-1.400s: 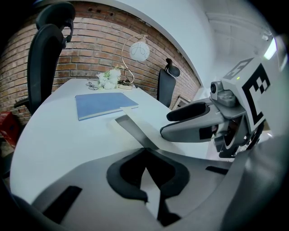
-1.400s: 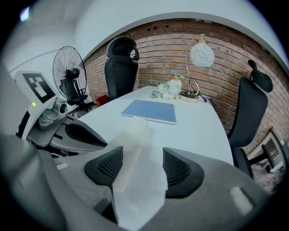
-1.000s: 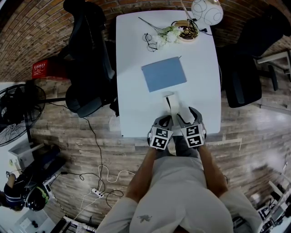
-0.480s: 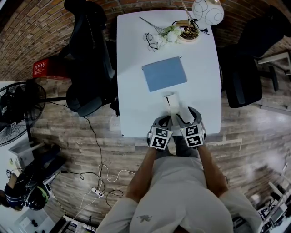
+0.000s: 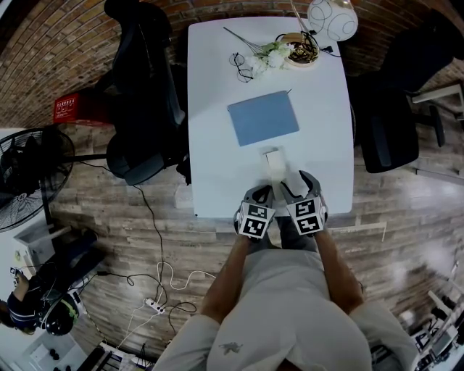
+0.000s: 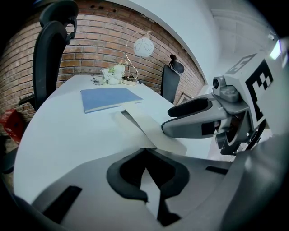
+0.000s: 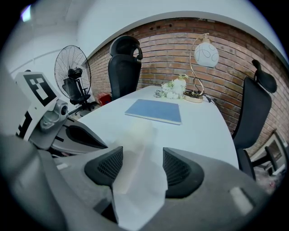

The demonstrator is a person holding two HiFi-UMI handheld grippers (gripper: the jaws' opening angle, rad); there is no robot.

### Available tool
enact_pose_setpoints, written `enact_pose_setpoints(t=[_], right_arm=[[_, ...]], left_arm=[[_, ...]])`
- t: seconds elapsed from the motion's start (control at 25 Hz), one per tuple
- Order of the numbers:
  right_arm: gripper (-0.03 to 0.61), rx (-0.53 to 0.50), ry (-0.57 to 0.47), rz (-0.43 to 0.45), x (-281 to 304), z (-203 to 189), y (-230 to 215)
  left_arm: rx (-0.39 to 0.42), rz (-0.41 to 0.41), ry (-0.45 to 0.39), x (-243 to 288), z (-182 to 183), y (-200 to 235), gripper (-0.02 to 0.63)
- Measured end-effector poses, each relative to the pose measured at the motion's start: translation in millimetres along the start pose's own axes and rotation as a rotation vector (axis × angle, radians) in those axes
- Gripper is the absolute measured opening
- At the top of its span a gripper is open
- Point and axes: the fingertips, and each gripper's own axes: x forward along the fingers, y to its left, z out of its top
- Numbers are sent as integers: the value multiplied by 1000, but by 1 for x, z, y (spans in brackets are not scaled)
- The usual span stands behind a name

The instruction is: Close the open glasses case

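Observation:
The white glasses case (image 5: 273, 161) lies near the front edge of the white table (image 5: 217, 167), its flap folded over so no dark inside shows. My right gripper (image 5: 290, 181) holds its near end; in the right gripper view the case (image 7: 135, 153) fills the gap between the jaws of that gripper (image 7: 142, 164). My left gripper (image 5: 264, 190) sits just left of it at the table edge. In the left gripper view its pads (image 6: 144, 151) meet with nothing between them. The case (image 6: 149, 126) lies ahead, under the right gripper (image 6: 189, 119).
A blue notebook (image 5: 263, 117) lies mid-table beyond the case. At the far end are spectacles (image 5: 239, 64), white flowers (image 5: 270, 54) and a globe lamp (image 5: 331, 18). Black office chairs stand left (image 5: 141, 94) and right (image 5: 388, 109). A fan (image 5: 29, 181) stands on the floor at left.
The case's flap has come down: the dark open line seen a second ago is gone and the case looks shorter and all white. Both grippers have hardly moved.

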Motion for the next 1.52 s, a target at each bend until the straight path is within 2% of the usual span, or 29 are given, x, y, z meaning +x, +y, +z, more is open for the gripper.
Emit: enact_pose_setpoints(t=[0.32,0.48,0.68,1.04,1.32,1.52], right_arm=[[279,-10,2,7,4,0,3],[279,-14,5,11,6,0,5],[279,-22,11,14,8,-2,8],[279,-28,6,8,7,0,8],[279,-23,-63,-2,-9,16,7],[279,-5,-115,-41,-25,32,3]], left_arm=[[-7,3,27,0,-6,2,5],[2,11,14,0,-3,5,5],[-6,17,47,-1,-11,6,5],[6,17,28,-5,-6,10,5],[8,-2,-74,-24,19,16,5],[46,-2,-152,-41,44,20,5]])
